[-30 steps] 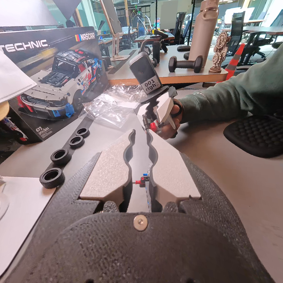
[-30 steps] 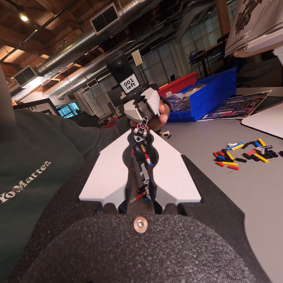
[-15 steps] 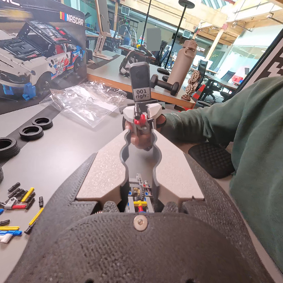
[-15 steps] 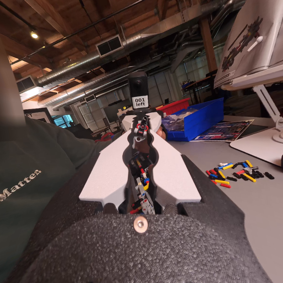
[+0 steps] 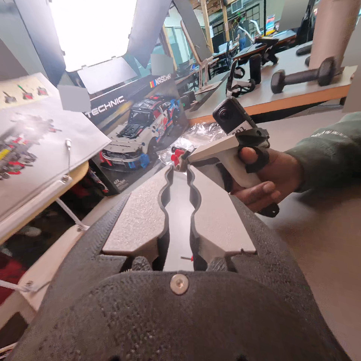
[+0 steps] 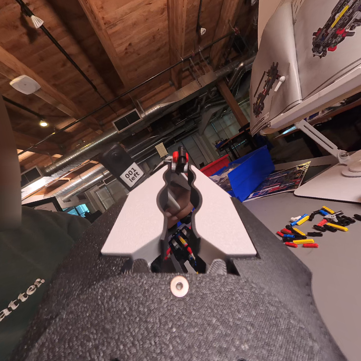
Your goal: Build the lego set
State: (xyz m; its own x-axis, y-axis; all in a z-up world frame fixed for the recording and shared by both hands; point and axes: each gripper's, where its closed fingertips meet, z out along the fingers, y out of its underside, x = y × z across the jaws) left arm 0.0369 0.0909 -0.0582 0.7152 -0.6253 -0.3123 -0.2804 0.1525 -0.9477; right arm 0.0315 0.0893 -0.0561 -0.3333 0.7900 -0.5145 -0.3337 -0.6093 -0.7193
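My right gripper (image 6: 178, 166) is shut on a small grey connector with a red bush and a black pin (image 6: 179, 159), held up in the air. In the left wrist view the right gripper (image 5: 185, 156) comes in from the right with that piece (image 5: 178, 159) at its tip. My left gripper (image 5: 178, 171) faces it, jaws a narrow gap apart. The piece's grey lower end sits right at the left fingertips; I cannot tell whether they clamp it. A partly built assembly (image 6: 181, 246) shows blurred through the right gripper's gap, lower down.
Loose coloured pins and axles (image 6: 312, 228) lie on the grey table at the right. A blue bin (image 6: 252, 172), a sticker sheet (image 6: 279, 183) and the instruction booklet on its stand (image 5: 39, 136) are nearby. The set's box (image 5: 140, 125) and plastic bags (image 5: 205, 130) sit behind. Less than 4 cm separates the two grippers' tips.
Both grippers have swung round together, the piece staying at their tips. The right view now tilts up toward the ceiling. The left jaws stand closer together than half a second ago.
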